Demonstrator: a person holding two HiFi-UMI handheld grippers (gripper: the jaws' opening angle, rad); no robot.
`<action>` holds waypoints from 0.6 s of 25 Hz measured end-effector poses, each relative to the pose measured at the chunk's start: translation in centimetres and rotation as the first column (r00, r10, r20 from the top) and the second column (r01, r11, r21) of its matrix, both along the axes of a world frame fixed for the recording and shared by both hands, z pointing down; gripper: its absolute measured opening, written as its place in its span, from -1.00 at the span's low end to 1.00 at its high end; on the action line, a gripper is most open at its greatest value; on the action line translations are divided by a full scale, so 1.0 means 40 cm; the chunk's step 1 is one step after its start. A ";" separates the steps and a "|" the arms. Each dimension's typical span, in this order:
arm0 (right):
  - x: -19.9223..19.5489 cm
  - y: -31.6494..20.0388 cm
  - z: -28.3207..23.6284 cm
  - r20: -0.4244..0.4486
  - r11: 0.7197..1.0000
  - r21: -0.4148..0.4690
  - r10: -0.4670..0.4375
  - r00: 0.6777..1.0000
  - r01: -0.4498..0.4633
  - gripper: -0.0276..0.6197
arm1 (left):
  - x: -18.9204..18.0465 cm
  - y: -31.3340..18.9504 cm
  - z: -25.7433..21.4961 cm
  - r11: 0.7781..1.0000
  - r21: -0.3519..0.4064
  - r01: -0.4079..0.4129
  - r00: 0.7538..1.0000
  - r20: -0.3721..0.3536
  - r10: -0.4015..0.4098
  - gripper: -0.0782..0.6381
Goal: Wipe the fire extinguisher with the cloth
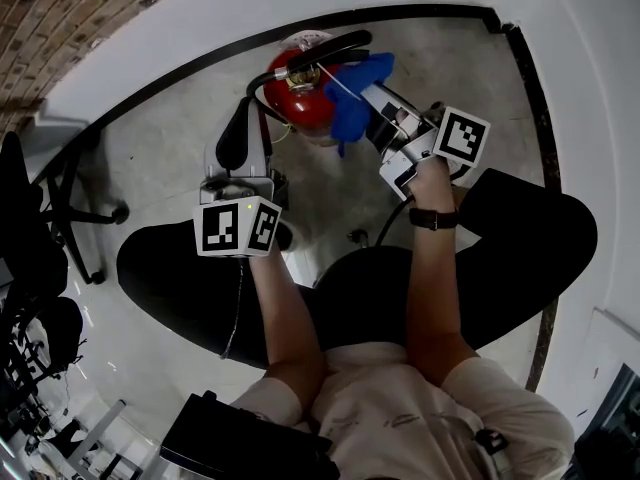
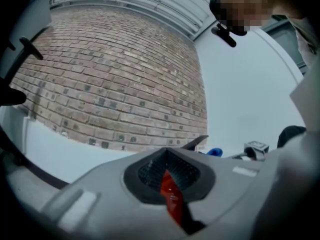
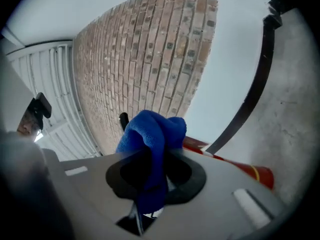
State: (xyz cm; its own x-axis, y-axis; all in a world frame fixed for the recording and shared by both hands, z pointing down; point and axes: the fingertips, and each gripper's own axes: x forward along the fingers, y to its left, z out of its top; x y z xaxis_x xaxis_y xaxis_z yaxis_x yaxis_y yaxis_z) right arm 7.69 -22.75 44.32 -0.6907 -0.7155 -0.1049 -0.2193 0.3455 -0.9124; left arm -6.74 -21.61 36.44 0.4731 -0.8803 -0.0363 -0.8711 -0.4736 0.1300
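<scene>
A red fire extinguisher (image 1: 300,106) stands on the grey floor in front of me, with a black handle (image 1: 338,48) on top and a black horn (image 1: 233,136) at its left. My left gripper (image 1: 265,118) reaches its left side; in the left gripper view the jaws (image 2: 170,184) are closed on a shiny red part of the extinguisher (image 2: 171,196). My right gripper (image 1: 372,100) is shut on a bunched blue cloth (image 1: 355,98), pressed against the extinguisher's upper right side. The right gripper view shows the cloth (image 3: 152,134) between the jaws (image 3: 150,179), with the red body (image 3: 240,168) behind it.
A brick wall (image 1: 60,13) and a white wall with a black floor strip (image 1: 200,63) curve behind the extinguisher. An office chair base (image 1: 75,208) stands at the left. My legs in black trousers (image 1: 170,268) flank the floor patch.
</scene>
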 end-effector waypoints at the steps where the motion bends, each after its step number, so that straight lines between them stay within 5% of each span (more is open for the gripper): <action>1: 0.015 0.001 0.028 -0.059 1.000 -0.014 0.008 0.998 -0.009 -0.74 | 0.002 -0.002 0.003 1.000 -0.003 -0.002 1.000 0.000 0.002 -0.78; 4: 0.024 0.006 0.196 -0.259 0.991 -0.134 -0.023 0.966 -0.012 -0.74 | 0.005 -0.008 0.012 1.000 -0.014 -0.005 1.000 -0.003 0.005 -0.78; 7: -0.001 -0.001 0.421 -0.317 0.956 -0.294 -0.089 0.944 -0.008 -0.74 | 0.007 -0.017 0.017 1.000 -0.017 0.001 1.000 -0.002 -0.001 -0.78; 11: -0.021 0.060 0.744 -0.413 0.852 -0.524 -0.264 0.871 0.009 -0.74 | 0.005 -0.027 0.029 0.999 -0.033 0.011 1.000 0.007 -0.011 -0.78; 15: -0.084 0.137 0.953 -0.386 0.746 -0.666 -0.348 0.854 0.003 -0.74 | -0.013 -0.045 0.018 1.000 -0.028 0.012 1.000 0.017 -0.011 -0.78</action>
